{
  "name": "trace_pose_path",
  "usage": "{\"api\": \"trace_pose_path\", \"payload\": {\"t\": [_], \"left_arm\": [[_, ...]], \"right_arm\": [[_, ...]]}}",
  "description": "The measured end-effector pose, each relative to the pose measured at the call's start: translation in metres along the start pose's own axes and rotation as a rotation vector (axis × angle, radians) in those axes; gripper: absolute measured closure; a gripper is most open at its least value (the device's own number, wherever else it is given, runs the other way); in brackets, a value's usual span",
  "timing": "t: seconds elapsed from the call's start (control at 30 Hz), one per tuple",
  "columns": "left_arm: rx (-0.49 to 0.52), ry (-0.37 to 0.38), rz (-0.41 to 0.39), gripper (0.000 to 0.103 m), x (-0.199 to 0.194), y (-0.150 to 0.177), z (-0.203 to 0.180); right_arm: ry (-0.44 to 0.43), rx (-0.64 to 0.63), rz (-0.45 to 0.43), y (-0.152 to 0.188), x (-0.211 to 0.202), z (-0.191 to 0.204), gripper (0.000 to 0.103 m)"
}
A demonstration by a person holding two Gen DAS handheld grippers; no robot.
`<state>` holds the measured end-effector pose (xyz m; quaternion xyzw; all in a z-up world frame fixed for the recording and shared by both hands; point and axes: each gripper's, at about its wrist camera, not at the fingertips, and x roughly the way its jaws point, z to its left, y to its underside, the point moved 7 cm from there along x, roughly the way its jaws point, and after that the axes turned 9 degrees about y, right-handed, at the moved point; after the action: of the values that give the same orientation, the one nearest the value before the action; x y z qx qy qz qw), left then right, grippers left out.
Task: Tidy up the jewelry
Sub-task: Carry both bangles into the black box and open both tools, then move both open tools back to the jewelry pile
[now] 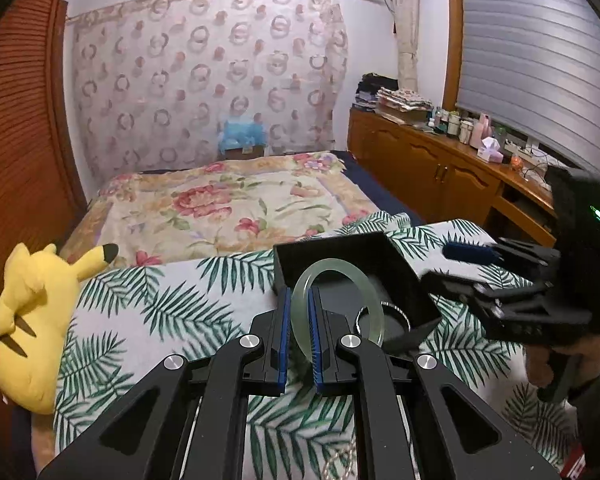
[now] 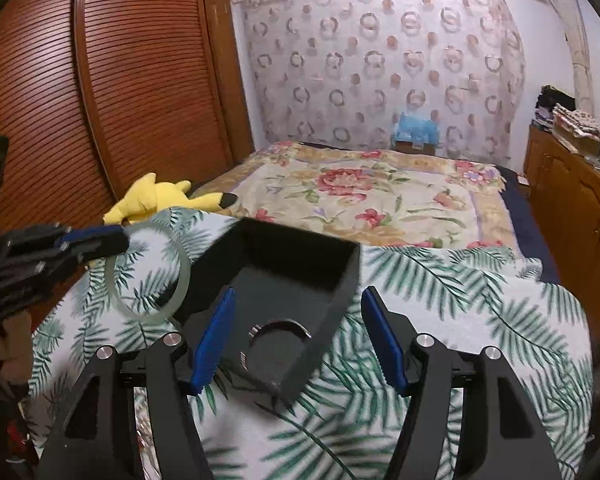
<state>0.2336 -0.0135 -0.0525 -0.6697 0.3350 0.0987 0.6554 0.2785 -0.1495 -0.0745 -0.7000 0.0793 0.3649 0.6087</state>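
Over the box [image 1: 380, 264], left fingers [image 1: 286, 320] clamp the bangle [image 1: 336, 308]; right fingers [image 2: 216, 340] spread. Lower gently, then release.

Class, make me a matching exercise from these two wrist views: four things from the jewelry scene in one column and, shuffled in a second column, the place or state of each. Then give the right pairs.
Things:
1. pale green bangle
2. silver bracelet
3. right gripper
4. yellow plush toy

Places or states:
A. lying on the floor of the black box
B. open, empty, hovering over the box
C. clamped between the blue pads of the left gripper
D. resting at the edge of the bed, beside the leaf-print cloth

Pairs: 1-C, 2-A, 3-B, 4-D
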Motion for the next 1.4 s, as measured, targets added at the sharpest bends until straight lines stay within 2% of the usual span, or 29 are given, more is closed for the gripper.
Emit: {"api": "trace_pose_path", "payload": {"t": [0.17, 0.47, 0.5, 0.57, 0.87, 1.17, 1.4], "left_arm": [[0.015, -0.008, 0.041, 0.095, 0.027, -0.002, -0.006], [0.005, -0.007, 0.123, 0.094, 0.056, 0.011, -0.01], [0.008, -0.008, 0.119, 0.091, 0.054, 0.012, -0.011], [0.014, 0.001, 0.116, 0.077, 0.047, 0.014, -0.014], [0.058, 0.022, 0.072, 0.053, -0.011, 0.031, -0.028], [0.019, 0.047, 0.084, 0.05, -0.047, 0.077, -0.028], [-0.023, 0.06, 0.114, 0.05, -0.059, 0.109, -0.022]], "right_arm": [[0.039, -0.012, 0.006, 0.018, -0.013, -0.007, 0.036], [0.042, -0.007, 0.015, 0.037, -0.033, -0.011, 0.036], [0.04, -0.007, 0.014, 0.04, -0.036, -0.011, 0.036], [0.04, -0.006, 0.014, 0.044, -0.042, -0.01, 0.036], [0.015, -0.01, 0.043, 0.084, -0.071, 0.011, 0.036], [0.004, 0.002, 0.084, 0.128, -0.093, 0.026, 0.036], [0.016, 0.002, 0.106, 0.147, -0.099, 0.032, 0.045]]}}
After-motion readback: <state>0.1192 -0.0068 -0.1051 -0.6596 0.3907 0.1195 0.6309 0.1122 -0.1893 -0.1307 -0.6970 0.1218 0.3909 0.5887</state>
